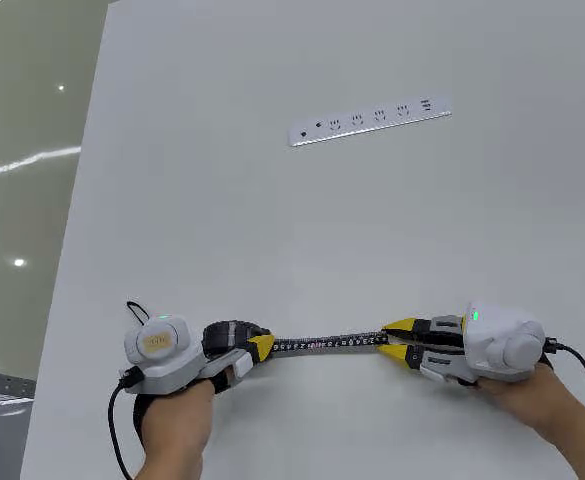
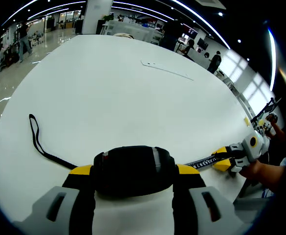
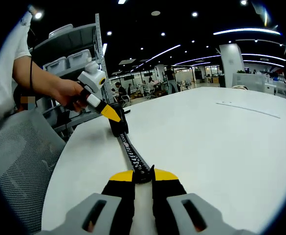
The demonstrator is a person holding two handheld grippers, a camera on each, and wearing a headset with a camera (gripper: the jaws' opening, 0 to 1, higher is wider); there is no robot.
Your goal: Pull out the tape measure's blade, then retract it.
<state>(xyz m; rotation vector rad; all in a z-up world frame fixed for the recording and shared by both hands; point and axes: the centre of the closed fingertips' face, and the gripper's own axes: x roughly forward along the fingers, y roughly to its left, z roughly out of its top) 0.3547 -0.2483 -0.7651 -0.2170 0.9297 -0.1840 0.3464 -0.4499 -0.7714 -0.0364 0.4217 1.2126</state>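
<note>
spanning the gap between the tongs, the tape measure's blade [image 1: 327, 343] runs straight left to right over the white table [image 1: 272, 220]; the left gripper [image 1: 257, 346] clamps the black case [image 1: 228, 335], the right gripper [image 1: 396, 339] pinches the blade's tip, so retracting likely means travelling leftward along it

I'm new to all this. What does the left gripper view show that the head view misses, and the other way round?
Left gripper view: people standing in the office beyond the table. Head view: the person's hand holding the left gripper. Both: the tape measure clamped in the left gripper, its blade stretched to the right gripper, and the power strip.
</note>
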